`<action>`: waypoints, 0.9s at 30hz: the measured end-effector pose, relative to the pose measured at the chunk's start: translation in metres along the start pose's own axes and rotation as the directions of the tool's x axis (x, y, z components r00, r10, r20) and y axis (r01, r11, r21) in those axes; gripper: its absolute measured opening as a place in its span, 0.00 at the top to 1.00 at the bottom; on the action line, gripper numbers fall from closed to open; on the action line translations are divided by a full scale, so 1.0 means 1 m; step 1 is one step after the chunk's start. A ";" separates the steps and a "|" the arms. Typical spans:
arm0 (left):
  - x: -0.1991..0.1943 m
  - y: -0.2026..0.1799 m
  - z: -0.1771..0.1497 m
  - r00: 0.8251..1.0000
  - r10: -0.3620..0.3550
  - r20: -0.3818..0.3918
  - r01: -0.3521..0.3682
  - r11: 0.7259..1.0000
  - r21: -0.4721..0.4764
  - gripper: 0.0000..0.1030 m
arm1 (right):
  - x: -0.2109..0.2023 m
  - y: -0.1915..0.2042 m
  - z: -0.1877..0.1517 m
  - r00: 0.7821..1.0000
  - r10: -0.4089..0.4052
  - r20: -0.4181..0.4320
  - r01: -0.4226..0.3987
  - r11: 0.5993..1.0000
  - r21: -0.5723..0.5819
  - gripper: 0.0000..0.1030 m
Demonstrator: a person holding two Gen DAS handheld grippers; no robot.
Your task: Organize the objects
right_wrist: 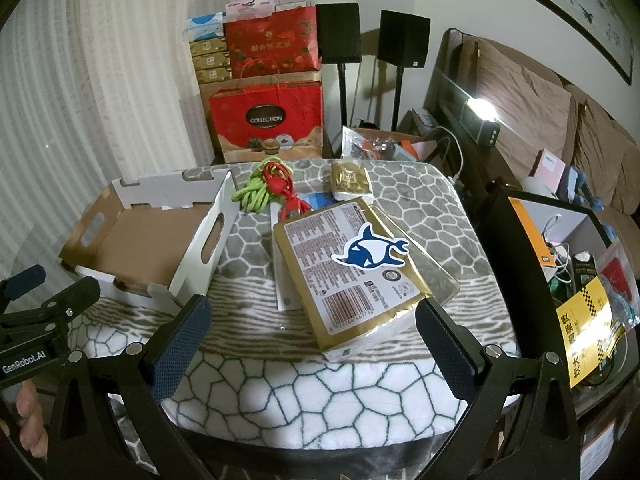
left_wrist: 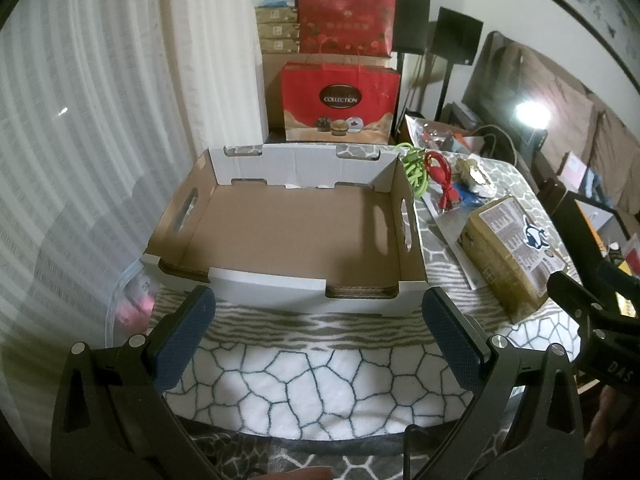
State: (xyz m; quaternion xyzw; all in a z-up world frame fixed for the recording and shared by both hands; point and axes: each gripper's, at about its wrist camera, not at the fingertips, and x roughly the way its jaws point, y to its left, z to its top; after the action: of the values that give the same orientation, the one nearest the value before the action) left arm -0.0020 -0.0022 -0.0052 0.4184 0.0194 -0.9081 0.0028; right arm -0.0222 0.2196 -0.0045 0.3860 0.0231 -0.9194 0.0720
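Observation:
An empty cardboard tray box [left_wrist: 288, 232] sits on the patterned table cloth; it also shows at left in the right wrist view [right_wrist: 152, 248]. A gold package with a blue dolphin sticker [right_wrist: 352, 272] lies to its right, also in the left wrist view [left_wrist: 508, 252]. Behind lie a green cable [right_wrist: 254, 192], a red cable [right_wrist: 286, 196] and a small gold packet [right_wrist: 352, 180]. My left gripper [left_wrist: 320, 340] is open, just in front of the box. My right gripper [right_wrist: 314, 344] is open, just short of the gold package's near end.
Flat papers [right_wrist: 286, 280] lie under the gold package. Red gift bags and stacked boxes [left_wrist: 340, 96] stand behind the table. A black shelf with clutter [right_wrist: 568, 264] is at the right. A plastic bag [left_wrist: 132, 300] hangs off the table's left edge.

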 end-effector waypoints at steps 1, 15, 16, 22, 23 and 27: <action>0.000 0.000 0.000 1.000 0.001 -0.001 -0.001 1.000 0.000 0.00 | 0.000 0.000 0.000 1.000 0.000 0.000 0.000 1.000 0.000 0.00; -0.002 -0.001 0.000 1.000 0.001 0.001 -0.001 1.000 0.005 0.00 | 0.001 0.000 0.001 1.000 0.000 0.000 0.000 1.000 0.000 0.00; -0.002 -0.001 0.000 1.000 0.001 0.001 -0.001 1.000 0.005 0.00 | 0.000 -0.001 0.001 1.000 0.000 0.000 0.000 1.000 0.000 0.00; -0.002 -0.001 0.000 1.000 0.001 0.000 -0.001 1.000 0.005 0.00 | 0.000 0.000 0.001 1.000 -0.001 0.001 0.001 1.000 0.001 0.00; -0.002 -0.001 0.000 1.000 0.001 0.001 -0.001 1.000 0.005 0.00 | 0.001 0.000 0.001 1.000 -0.001 0.001 0.001 1.000 0.002 0.00; -0.002 -0.001 0.000 1.000 0.001 0.001 -0.001 1.000 0.005 0.00 | 0.000 0.000 0.001 1.000 0.000 0.002 0.000 1.000 0.000 0.00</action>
State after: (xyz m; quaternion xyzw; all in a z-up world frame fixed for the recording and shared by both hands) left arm -0.0008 -0.0017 -0.0042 0.4181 0.0170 -0.9082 0.0024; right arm -0.0229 0.2199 -0.0042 0.3852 0.0230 -0.9197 0.0719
